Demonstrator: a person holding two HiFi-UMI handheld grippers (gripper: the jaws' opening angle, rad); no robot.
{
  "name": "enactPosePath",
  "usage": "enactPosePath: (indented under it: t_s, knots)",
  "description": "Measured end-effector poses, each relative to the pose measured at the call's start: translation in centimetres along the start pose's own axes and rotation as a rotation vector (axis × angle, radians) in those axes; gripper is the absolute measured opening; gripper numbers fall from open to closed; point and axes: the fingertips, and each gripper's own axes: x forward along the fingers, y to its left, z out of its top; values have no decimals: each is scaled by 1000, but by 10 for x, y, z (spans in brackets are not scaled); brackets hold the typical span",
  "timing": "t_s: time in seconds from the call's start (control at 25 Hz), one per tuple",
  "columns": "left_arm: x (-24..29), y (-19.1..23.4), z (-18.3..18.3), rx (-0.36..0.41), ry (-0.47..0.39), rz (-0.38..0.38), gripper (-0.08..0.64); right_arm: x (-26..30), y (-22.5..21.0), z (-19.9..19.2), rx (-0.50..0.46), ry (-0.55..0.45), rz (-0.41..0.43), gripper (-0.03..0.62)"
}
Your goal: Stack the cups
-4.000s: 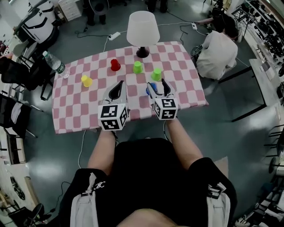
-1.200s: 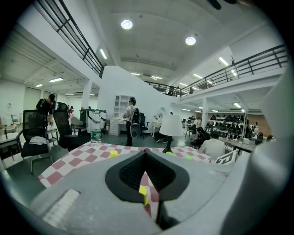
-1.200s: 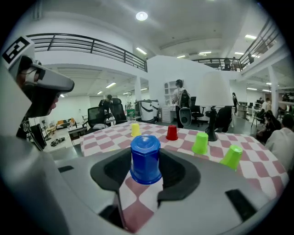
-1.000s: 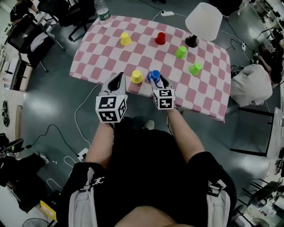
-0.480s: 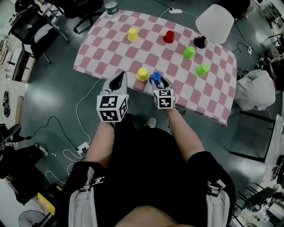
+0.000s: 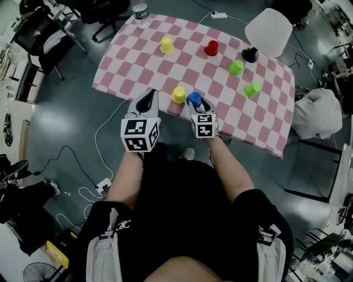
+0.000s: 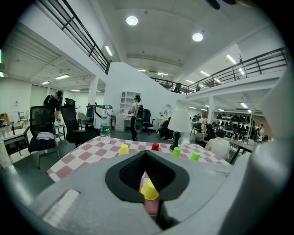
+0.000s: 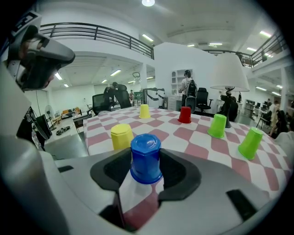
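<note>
Where the head view looks down on the counter [image 6: 135, 63], six upside-down cups stand apart on its checked cloth. The far yellow cup [image 6: 167, 45] and the red cup [image 6: 211, 48] stand toward the far side. The left green cup [image 6: 236, 68] is near the lamp [image 6: 268, 32], and the right green cup [image 6: 253, 90] is closer to the right edge. A bottle [image 6: 142, 12] stands at the far left corner. At the near edge, the right gripper [image 6: 197, 104] has the blue cup [image 6: 193, 99] in its jaws, just beside the near yellow cup [image 6: 178, 95]. The left gripper [image 6: 150, 95] hovers left of that yellow cup, over the counter's edge.

In the left gripper view, the jaws meet at their tips and hold nothing. The near yellow cup [image 7: 149, 191] shows through the hollow between them, farther out on the cloth.

In the right gripper view, the jaws are clamped on the blue cup [image 8: 146, 157], one pad on each side of its lower part. I cannot tell whether its rim touches the cloth. The near yellow cup [image 8: 121, 137] stands just left of it and slightly beyond.
</note>
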Motion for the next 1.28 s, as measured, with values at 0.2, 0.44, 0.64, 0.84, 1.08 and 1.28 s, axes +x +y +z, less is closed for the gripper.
enactPosePath:
  t_s: [0.2, 0.44, 0.64, 0.84, 1.08, 1.28]
  knots:
    - [3, -4, 4, 7, -7, -15, 15, 0, 3, 0, 0, 24, 37, 192]
    - [8, -14, 9, 14, -17, -36, 15, -17, 5, 19, 35, -18, 58, 267]
    - [12, -20, 16, 15, -29, -43, 15, -47, -8, 77, 69, -173, 12, 267]
    - [18, -28, 26, 27, -47, -58, 15, -89, -36, 150, 102, -374, -94, 267]
    - [29, -37, 46, 43, -80, -91, 15, -142, -74, 212, 92, -521, -290, 161]
    - [41, -47, 61, 60, -97, -137, 15, -164, -93, 230, 67, -548, -418, -3]
